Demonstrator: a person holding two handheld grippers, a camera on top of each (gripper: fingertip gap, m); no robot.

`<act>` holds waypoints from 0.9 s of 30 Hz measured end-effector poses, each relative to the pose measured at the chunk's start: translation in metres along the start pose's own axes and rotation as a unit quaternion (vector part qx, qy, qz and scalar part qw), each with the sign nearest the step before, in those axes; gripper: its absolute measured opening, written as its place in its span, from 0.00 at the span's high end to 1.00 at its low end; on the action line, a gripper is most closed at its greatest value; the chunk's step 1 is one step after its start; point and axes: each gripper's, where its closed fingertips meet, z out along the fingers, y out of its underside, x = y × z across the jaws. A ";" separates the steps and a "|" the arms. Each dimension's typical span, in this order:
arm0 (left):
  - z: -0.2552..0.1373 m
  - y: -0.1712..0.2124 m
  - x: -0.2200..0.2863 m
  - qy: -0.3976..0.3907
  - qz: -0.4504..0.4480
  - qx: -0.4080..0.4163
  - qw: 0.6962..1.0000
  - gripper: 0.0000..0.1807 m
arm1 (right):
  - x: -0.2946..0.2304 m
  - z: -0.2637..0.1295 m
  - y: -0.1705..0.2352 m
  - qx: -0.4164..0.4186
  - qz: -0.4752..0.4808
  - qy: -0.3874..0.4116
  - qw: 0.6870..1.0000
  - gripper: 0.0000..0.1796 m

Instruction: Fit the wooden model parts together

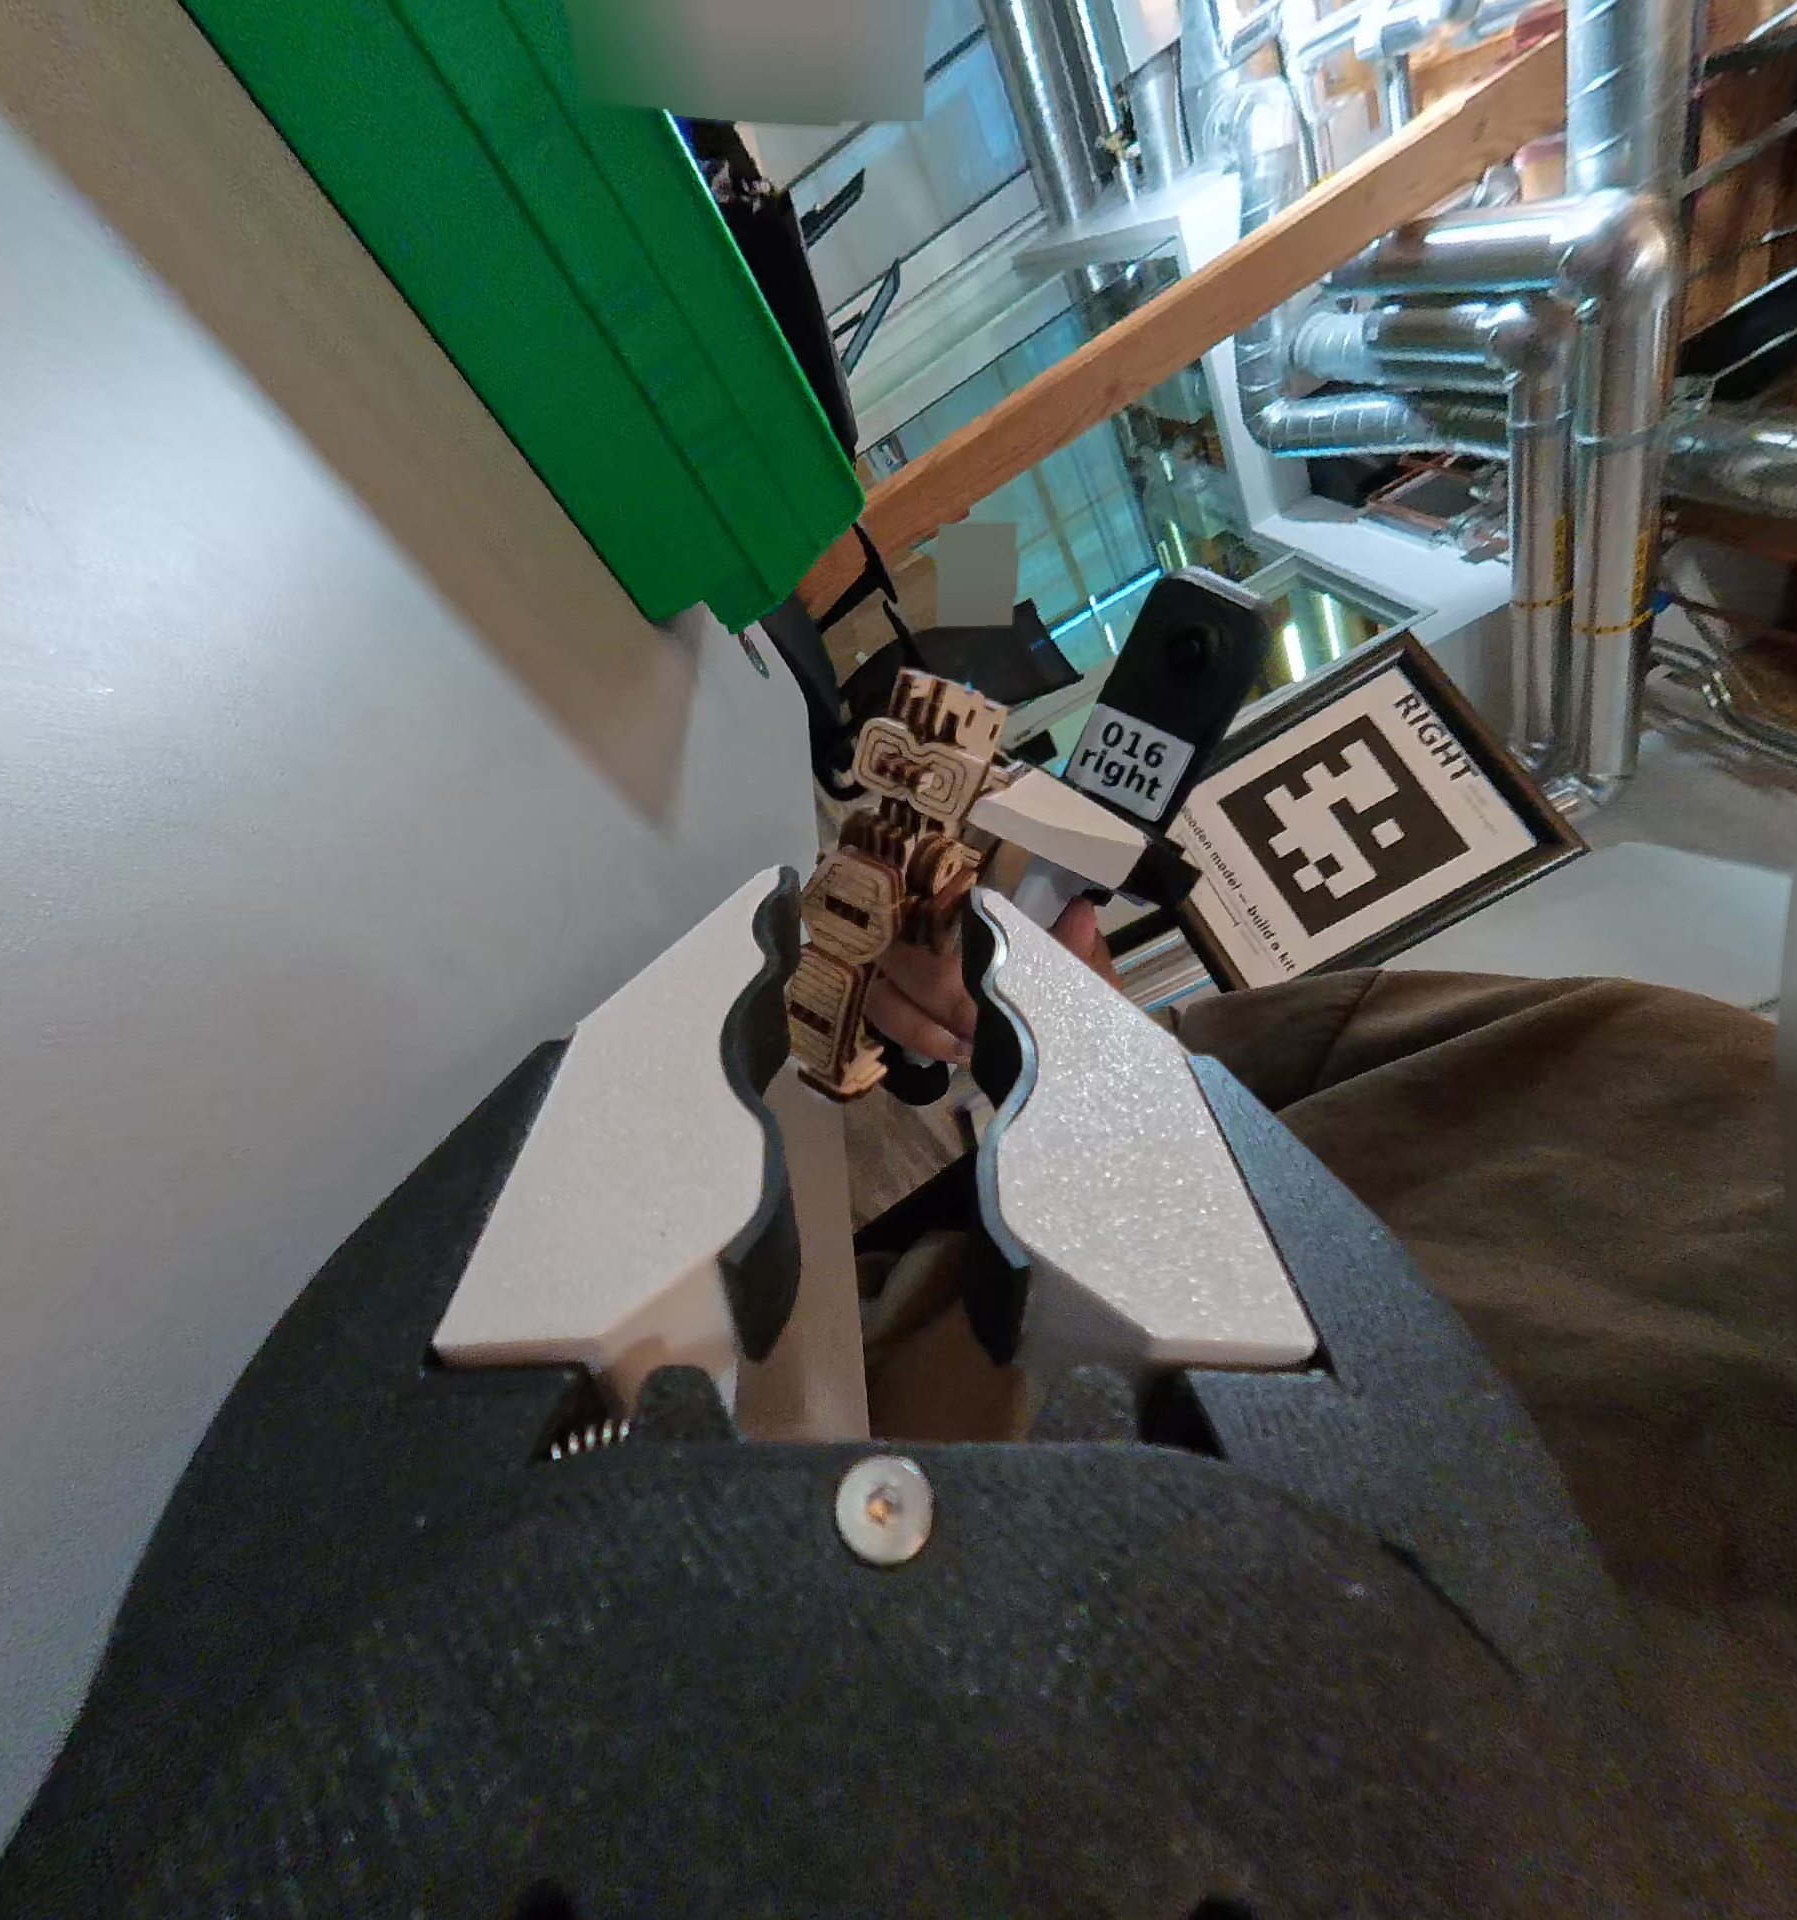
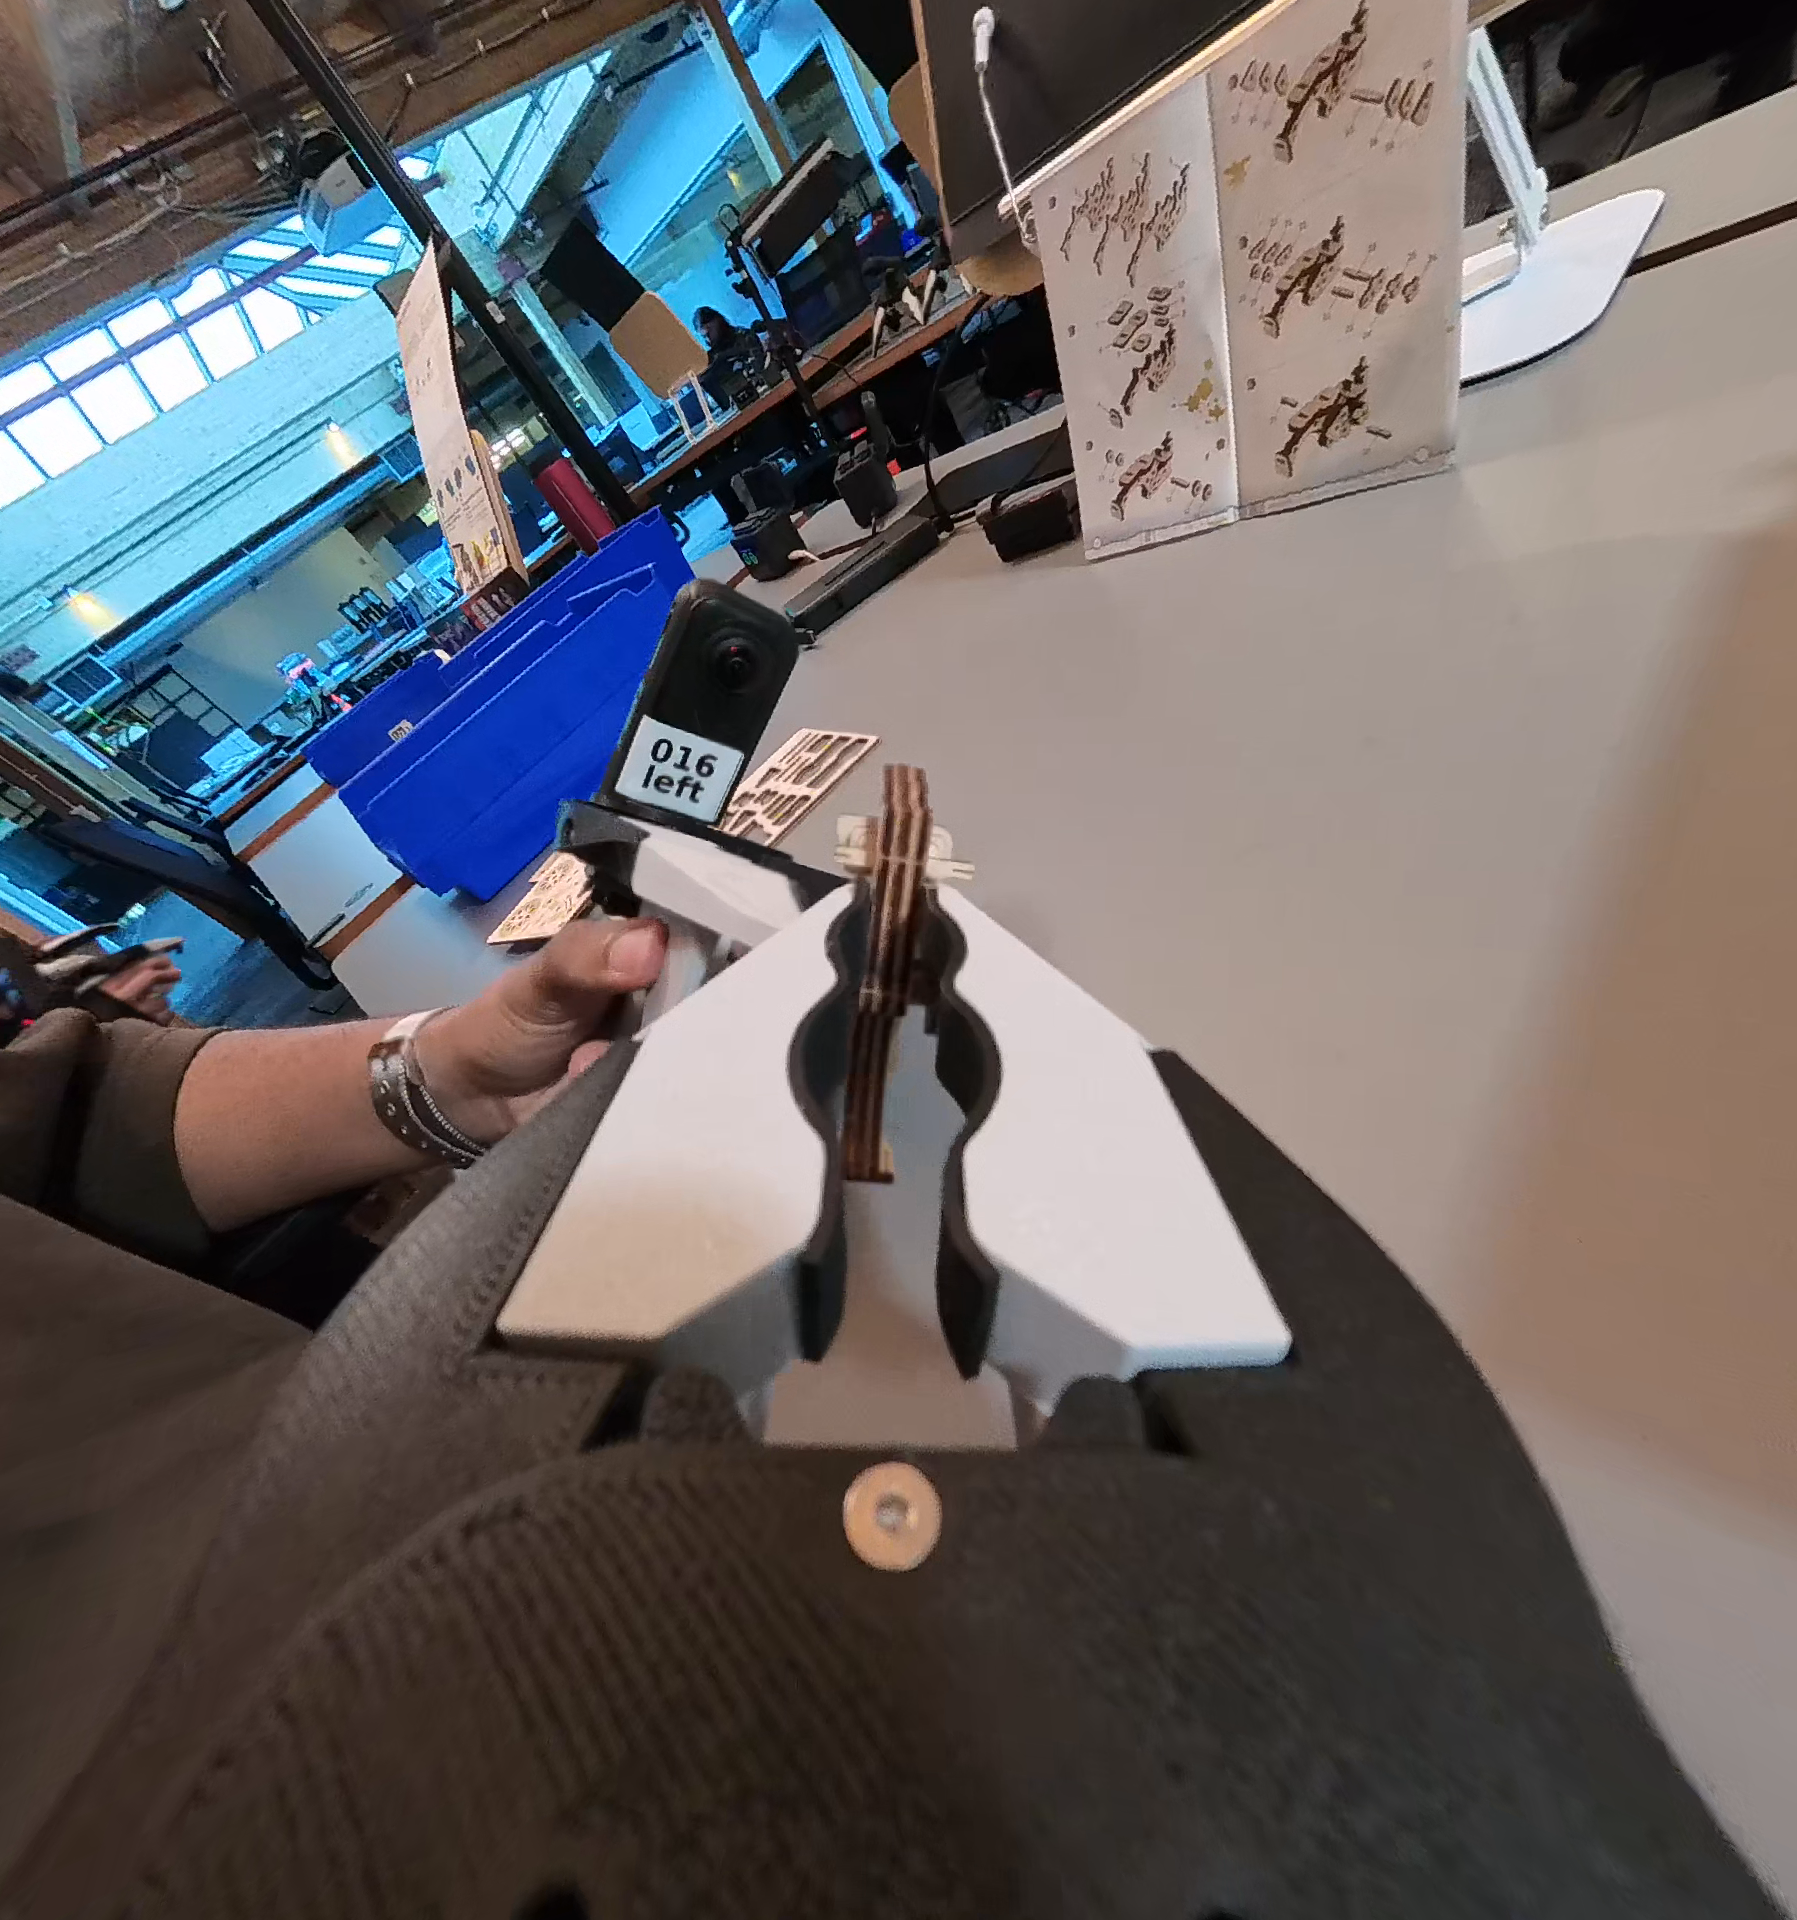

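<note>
The wooden model (image 2: 889, 935) is a layered plywood piece, seen edge-on between my right gripper's pads. My right gripper (image 2: 894, 914) is shut on it and holds it above the grey table (image 2: 1393, 831). In the left wrist view the model (image 1: 873, 883) shows its engraved side, with the right gripper's white finger (image 1: 1060, 831) behind it. My left gripper (image 1: 878, 909) is open, its tips on either side of the model's lower part. The left pad (image 1: 764, 956) is close to the wood; I cannot tell if it touches. The left gripper (image 2: 707, 883) also shows in the right wrist view.
A green bin (image 1: 561, 312) stands on the table at upper left, and a framed marker sign (image 1: 1372, 821) behind the model. Blue bins (image 2: 520, 769), flat wooden part sheets (image 2: 800, 769), an instruction sheet (image 2: 1258, 281) and a white stand base (image 2: 1559, 281) lie farther off. Less than 4 cm separates the two grippers' tips.
</note>
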 end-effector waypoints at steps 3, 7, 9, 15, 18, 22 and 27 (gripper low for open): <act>-0.002 -0.003 0.000 0.003 -0.005 0.006 1.000 0.86 | 0.002 -0.001 0.001 -0.003 0.019 -0.008 1.000 0.96; -0.002 -0.002 0.000 0.003 -0.003 0.003 1.000 0.87 | 0.002 -0.001 0.002 -0.006 0.028 -0.015 0.999 0.96; -0.002 -0.001 0.000 0.006 -0.006 0.000 1.000 0.86 | 0.002 -0.001 0.001 -0.003 0.032 -0.018 0.999 0.96; -0.003 -0.004 0.003 0.005 0.014 0.013 1.000 0.75 | 0.000 0.001 0.002 -0.004 0.032 -0.016 0.999 0.96; 0.000 0.002 0.002 -0.008 0.029 -0.005 1.000 0.76 | -0.004 0.001 0.000 0.001 0.023 -0.016 1.000 0.96; 0.001 0.003 0.000 -0.023 0.044 -0.006 0.999 0.79 | -0.006 0.002 0.002 -0.003 0.015 -0.017 1.000 0.96; 0.000 0.002 0.002 -0.018 0.048 0.001 0.999 0.83 | -0.007 0.002 0.002 -0.003 0.018 -0.016 1.000 0.96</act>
